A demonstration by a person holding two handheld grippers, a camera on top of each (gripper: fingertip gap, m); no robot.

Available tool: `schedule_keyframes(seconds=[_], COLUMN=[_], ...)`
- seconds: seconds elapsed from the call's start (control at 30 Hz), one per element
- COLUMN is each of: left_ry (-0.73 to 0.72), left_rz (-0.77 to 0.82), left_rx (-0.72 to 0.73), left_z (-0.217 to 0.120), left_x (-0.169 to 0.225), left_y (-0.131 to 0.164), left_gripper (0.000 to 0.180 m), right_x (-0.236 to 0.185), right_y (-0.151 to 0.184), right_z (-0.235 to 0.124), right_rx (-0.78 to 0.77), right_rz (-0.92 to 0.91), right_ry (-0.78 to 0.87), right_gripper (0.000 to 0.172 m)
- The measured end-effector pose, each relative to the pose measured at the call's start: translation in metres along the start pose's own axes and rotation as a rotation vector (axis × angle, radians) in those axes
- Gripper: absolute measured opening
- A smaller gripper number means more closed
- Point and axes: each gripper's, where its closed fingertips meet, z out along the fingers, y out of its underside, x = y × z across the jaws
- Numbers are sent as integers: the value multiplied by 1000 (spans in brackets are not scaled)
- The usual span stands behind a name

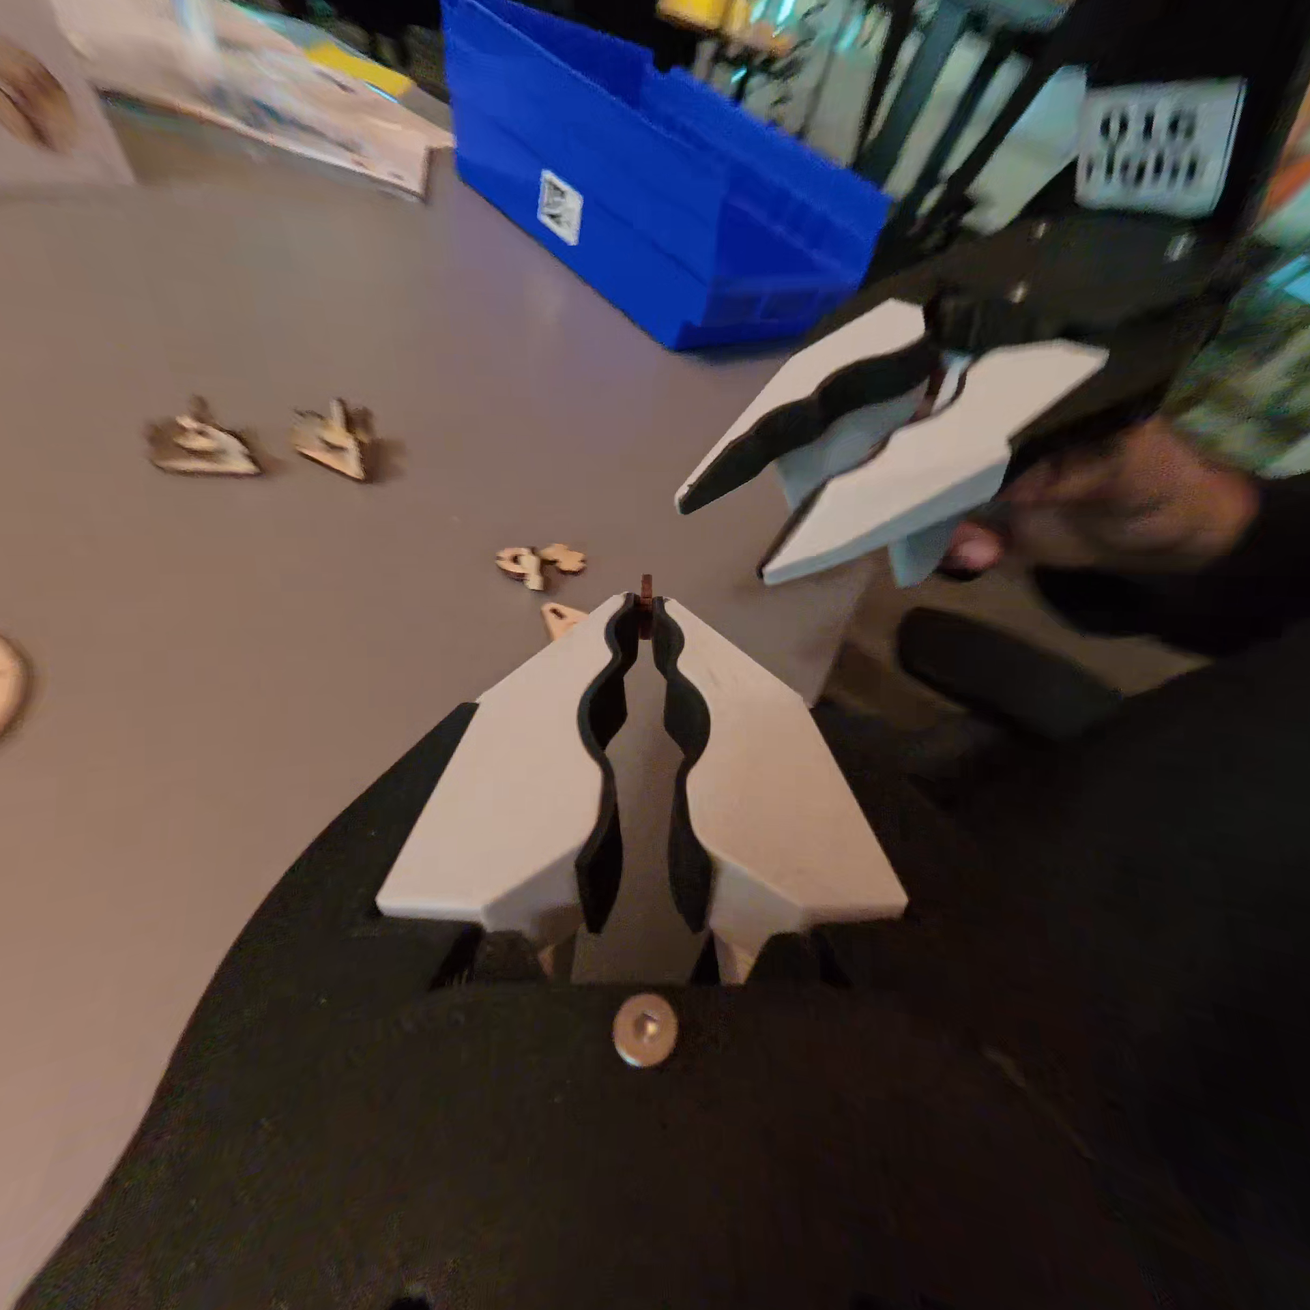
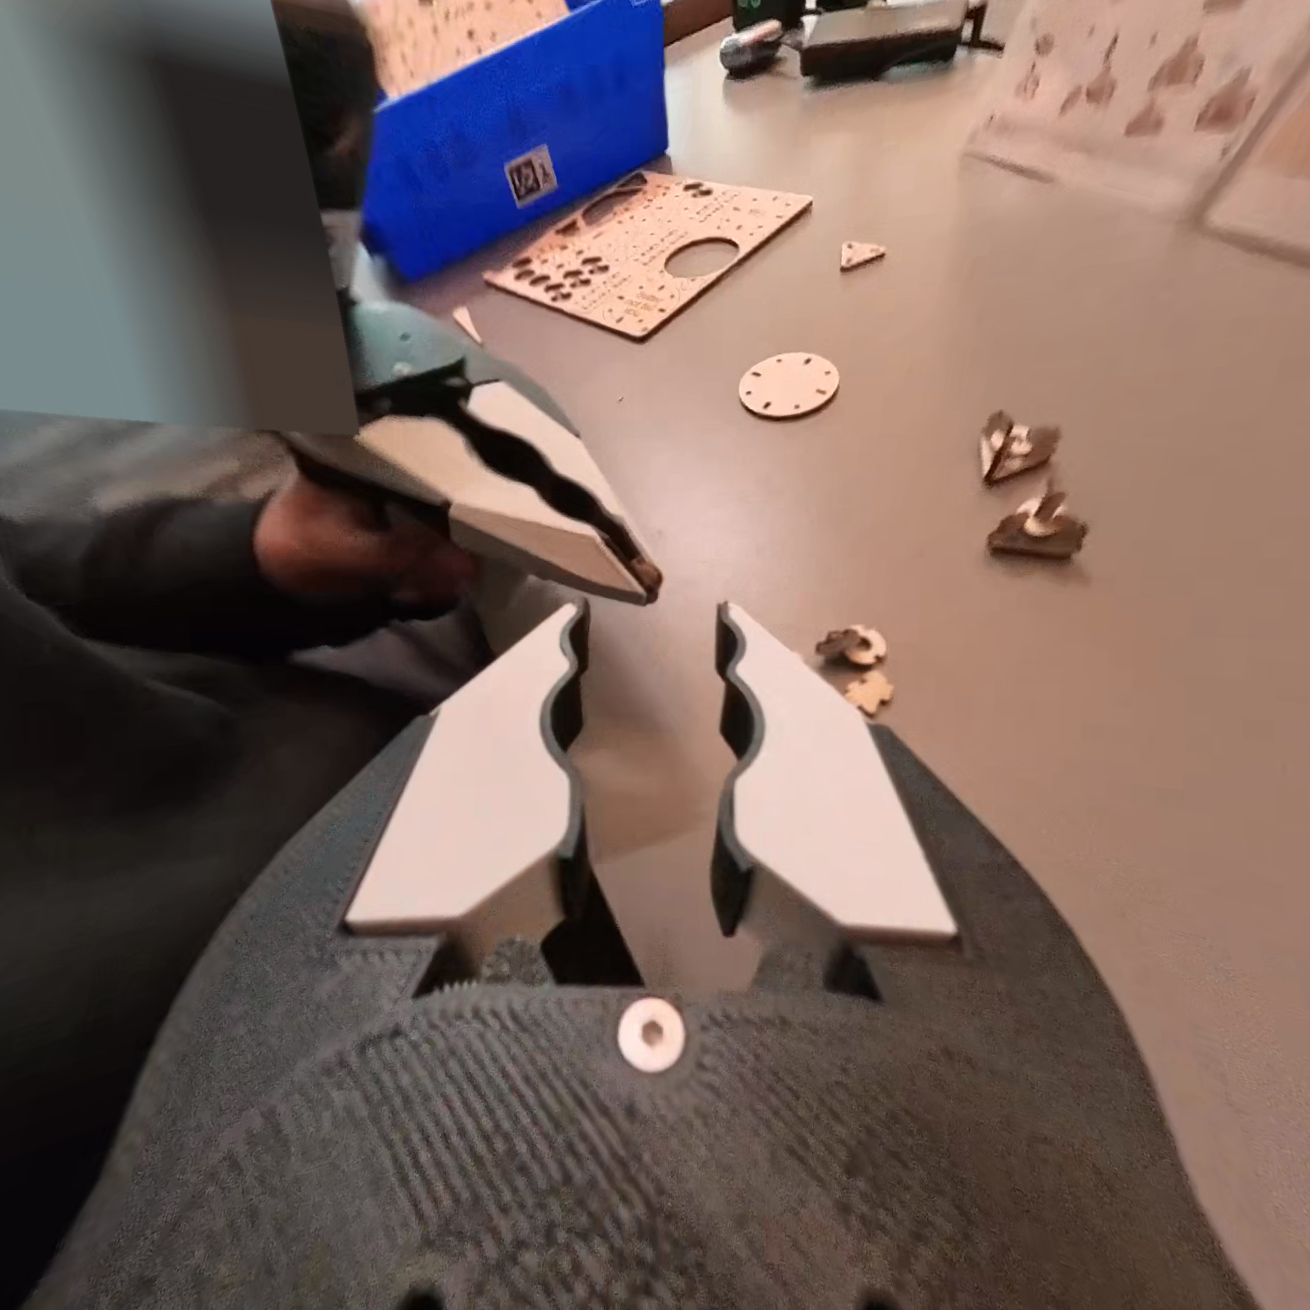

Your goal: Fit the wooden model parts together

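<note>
Left wrist view: left hand-held gripper (image 1: 644,602) pinched tight on a small brown wooden piece (image 1: 645,590), above the grey counter (image 1: 283,319); loose wooden cutouts (image 1: 540,565) just beyond.

Right wrist view: right hand-held gripper (image 2: 651,617) spread apart, holding nothing; left one's tip close ahead; blue bin (image 2: 517,135) farther off.

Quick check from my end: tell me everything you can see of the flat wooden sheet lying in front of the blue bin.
The wooden sheet is a thin, pale rectangular panel that looks like laser-cut plywood. It lies flat on the grey table, one corner towards the blue bin; whether they touch is unclear. It has one large round hole, many small oval and irregular cut-outs where parts have come out, and some printed markings. Its edges look darker. A wooden disc with small slots lies apart from it, nearer the camera. Neither gripper touches it.
</note>
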Motion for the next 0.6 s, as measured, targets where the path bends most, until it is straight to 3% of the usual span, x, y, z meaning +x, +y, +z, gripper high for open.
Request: schedule_keyframes(seconds=[0.13, 0.27, 0.47, 0.6], left_ry=[-207, -246, -239, -234], left_rz=[286, 382, 459, 492], left_rx=[-30, -45, -24, -45], left_z=[-2, 1, 0, 3], left_x=[-6, -3, 6, 8], left_y=[-4, -1, -3, 2], left_gripper=[2, 2, 2, 2], right_x=[1, -7, -8, -9], right_y=[2, -8, -3, 1], right_z=[5, 9, 15, 15], right_rx=[6, 85, 76, 46], right_rz=[266, 395, 419, 410], right_ry=[-104, -207, -220, -231], right_gripper=[30, 24, 25, 13])
